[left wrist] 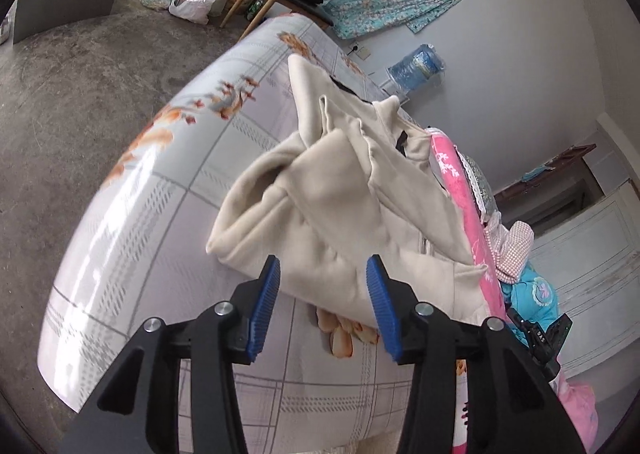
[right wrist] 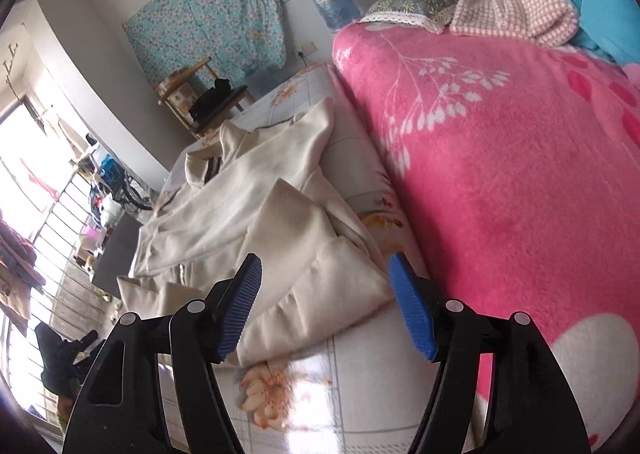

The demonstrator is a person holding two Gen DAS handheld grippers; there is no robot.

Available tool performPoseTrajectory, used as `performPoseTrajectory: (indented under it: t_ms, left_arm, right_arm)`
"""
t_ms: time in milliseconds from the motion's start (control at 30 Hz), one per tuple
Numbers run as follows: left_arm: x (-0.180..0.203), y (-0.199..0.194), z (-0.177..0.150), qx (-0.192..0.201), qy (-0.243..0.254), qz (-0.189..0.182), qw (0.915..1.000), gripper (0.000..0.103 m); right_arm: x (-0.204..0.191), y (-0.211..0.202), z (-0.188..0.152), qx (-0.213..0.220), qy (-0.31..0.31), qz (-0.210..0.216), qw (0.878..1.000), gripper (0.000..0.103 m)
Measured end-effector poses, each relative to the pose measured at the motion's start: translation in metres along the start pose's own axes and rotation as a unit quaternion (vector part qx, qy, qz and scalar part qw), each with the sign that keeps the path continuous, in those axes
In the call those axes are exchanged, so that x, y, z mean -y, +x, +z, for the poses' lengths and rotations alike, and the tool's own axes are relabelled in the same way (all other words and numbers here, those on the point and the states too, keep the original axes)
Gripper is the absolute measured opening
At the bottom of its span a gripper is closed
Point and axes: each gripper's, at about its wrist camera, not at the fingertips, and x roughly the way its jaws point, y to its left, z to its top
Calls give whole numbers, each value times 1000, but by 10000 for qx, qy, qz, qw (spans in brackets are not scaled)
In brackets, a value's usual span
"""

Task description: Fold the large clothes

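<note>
Both tongs (left wrist: 322, 274) clear of jacket (left wrist: 320, 190)

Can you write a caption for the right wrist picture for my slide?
Right gripper open over a folded cream jacket on a flowery mat, beside a pink blanket.

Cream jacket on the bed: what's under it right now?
The cream jacket lies on a glossy floral mat, beside the pink blanket. Anything under its folded layers is covered.

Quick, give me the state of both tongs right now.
Left tongs: open, holding nothing; the cream jacket lies just beyond the pads.
Right tongs: open, holding nothing, above the jacket's near edge.
</note>
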Motion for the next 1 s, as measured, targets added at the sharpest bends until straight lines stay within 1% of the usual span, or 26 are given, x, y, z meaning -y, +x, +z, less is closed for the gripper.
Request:
performPoseTrajectory:
  t_ms: [67, 100, 200, 333, 367, 400, 433, 467, 500, 533, 567, 600, 633, 667, 733, 767, 800, 900, 1000]
  left_arm:
    - [-8, 9, -8, -103, -202, 97, 9997, 44]
    - [-12, 13, -10, -127, -312, 84, 9994, 44]
    - [-23, 19, -7, 7, -596, -3, 9982, 44]
    - [-25, 23, 0, 188, -727, 16, 9972, 42]
    - [-23, 25, 0, 236, -698, 81, 9973, 40]
    - [-21, 26, 1, 288, -612, 194, 9975, 38]
    - [-18, 28, 0, 339, -506, 333, 9976, 32]
    - [-15, 30, -1, 386, -370, 482, 9974, 27]
    - [-9, 31, -1, 428, -192, 663, 9967, 25]
    - [-4, 34, -2, 463, 5, 859, 9952, 21]
    - [3, 36, -4, 495, 255, 1090, 9925, 18]
    - [11, 39, -6, 523, 558, 1368, 9876, 16]
    - [22, 41, -9, 572, 933, 1695, 9794, 12]
    - [34, 43, -13, 656, 1304, 1961, 9697, 6]
    - [52, 39, -20, 869, 1781, 2236, 9543, 5]
    - [58, 33, -21, 974, 1895, 2259, 9506, 4]
    - [62, 26, -21, 1062, 1929, 2206, 9502, 4]
    - [70, 0, -18, 1203, 1953, 1973, 9531, 4]
    - [71, -25, -23, 1093, 2018, 1865, 9553, 4]
  right_arm:
    - [3, 2, -9, -111, -53, -95, 9999, 64]
    - [5, 5, -12, -183, -39, -98, 9998, 64]
    - [8, 14, -14, -280, -76, -112, 9995, 64]
    - [6, 31, -12, -378, -186, -170, 9990, 64]
    - [6, 36, -11, -392, -203, -188, 9988, 60]
    - [5, 41, -11, -387, -235, -266, 9986, 58]
    - [4, 42, -10, -309, -303, -399, 9983, 57]
    - [2, 44, -10, -269, -374, -477, 9978, 54]
    - [1, 46, -10, -216, -438, -540, 9973, 49]
    - [-2, 48, -10, -174, -513, -632, 9965, 47]
    - [-5, 49, -10, -141, -623, -786, 9949, 36]
    - [-9, 50, -11, -117, -772, -957, 9923, 23]
    - [-14, 50, -12, -116, -908, -1022, 9905, 20]
    - [-18, 47, -12, -90, -999, -1017, 9898, 13]
    - [-29, 36, -12, 49, -1214, -1073, 9868, 11]
    - [-34, 28, -11, 144, -1283, -1057, 9860, 10]
    - [-37, 18, -9, 232, -1310, -996, 9861, 10]
    - [-42, -8, -4, 335, -1253, -707, 9890, 9]
    - [-41, -28, -6, 216, -1163, -478, 9918, 9]
